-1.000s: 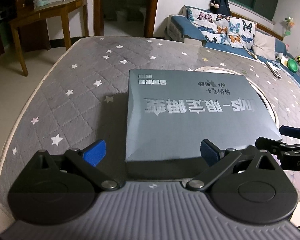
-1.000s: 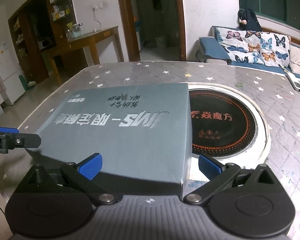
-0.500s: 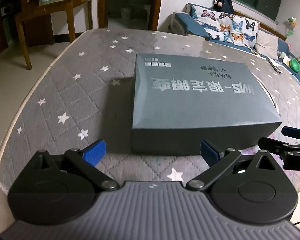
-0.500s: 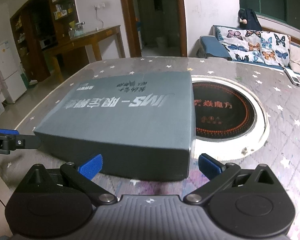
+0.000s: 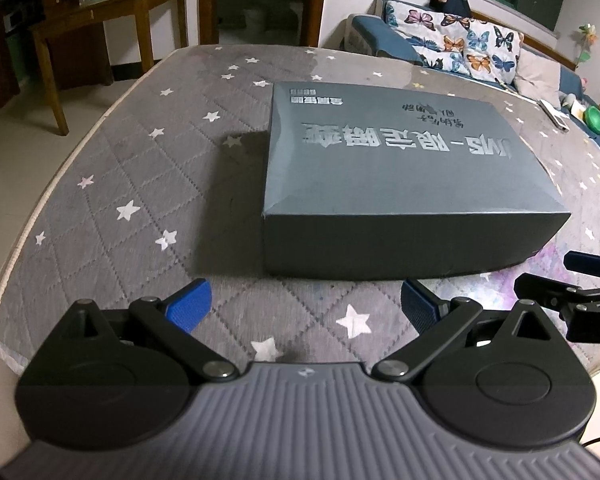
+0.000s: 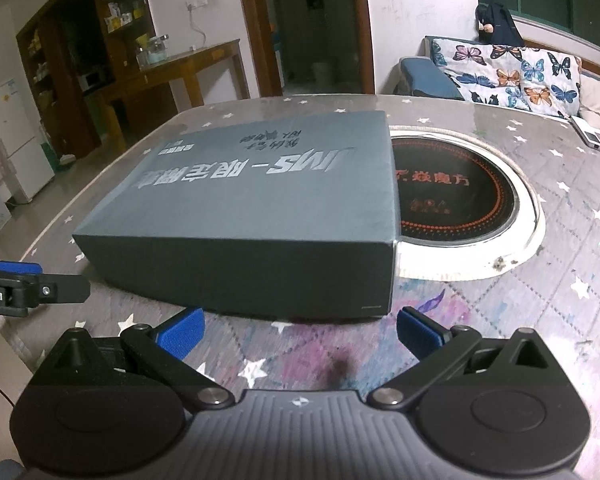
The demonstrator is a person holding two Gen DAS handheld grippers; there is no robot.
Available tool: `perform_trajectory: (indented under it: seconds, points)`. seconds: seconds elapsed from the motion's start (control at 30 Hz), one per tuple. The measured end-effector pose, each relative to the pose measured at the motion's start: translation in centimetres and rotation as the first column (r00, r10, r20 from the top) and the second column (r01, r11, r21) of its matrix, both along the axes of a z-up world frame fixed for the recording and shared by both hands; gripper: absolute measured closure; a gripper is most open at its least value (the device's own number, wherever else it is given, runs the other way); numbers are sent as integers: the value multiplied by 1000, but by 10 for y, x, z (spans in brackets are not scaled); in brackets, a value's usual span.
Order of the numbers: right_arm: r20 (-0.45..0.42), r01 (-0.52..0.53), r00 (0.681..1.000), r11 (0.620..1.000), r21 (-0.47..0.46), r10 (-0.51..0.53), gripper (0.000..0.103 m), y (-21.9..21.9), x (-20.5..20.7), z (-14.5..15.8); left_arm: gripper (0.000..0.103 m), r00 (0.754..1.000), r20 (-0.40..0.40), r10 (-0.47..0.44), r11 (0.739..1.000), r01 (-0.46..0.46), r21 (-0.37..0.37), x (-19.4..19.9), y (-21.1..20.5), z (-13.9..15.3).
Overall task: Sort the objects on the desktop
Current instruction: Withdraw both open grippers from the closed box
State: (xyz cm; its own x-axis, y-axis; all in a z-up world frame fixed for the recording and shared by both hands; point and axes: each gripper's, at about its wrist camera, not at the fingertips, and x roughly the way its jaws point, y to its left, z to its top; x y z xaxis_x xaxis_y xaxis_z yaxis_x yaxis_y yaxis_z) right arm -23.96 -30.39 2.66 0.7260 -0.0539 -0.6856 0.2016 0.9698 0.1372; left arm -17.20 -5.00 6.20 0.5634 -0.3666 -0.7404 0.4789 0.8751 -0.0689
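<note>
Place: a home living room.
Seating: blue sofa (image 5: 384,38) with butterfly-print cushions (image 6: 512,76).
Furniture: wooden side table (image 5: 112,8), shelf cabinet (image 6: 112,12), white fridge (image 6: 8,136).
Tabletop: star-quilted cover (image 5: 140,184), built-in round hotplate (image 6: 456,196).

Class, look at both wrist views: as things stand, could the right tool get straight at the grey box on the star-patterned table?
Probably yes. The right tool is open, facing the grey box with only bare tablecloth between. But the box looks wider than its opening.
</note>
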Motion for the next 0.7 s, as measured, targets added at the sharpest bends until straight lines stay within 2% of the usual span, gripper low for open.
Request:
perform_trajectory:
  seconds: [0.23, 0.4, 0.7]
  points:
    - [-3, -4, 1000, 999, -47, 4, 0, 6, -5, -6, 3, 998, 38, 41, 998, -43, 40, -1, 1, -6]
    - [3, 18, 1000, 999, -50, -17, 0, -5, -11, -10, 3, 993, 47, 104, 993, -106, 52, 11, 9, -12]
    - [20, 163, 987, 984, -75, -162, 0, -59, -25, -14, 3, 967, 56, 249, 967, -251, 45, 46, 30, -22]
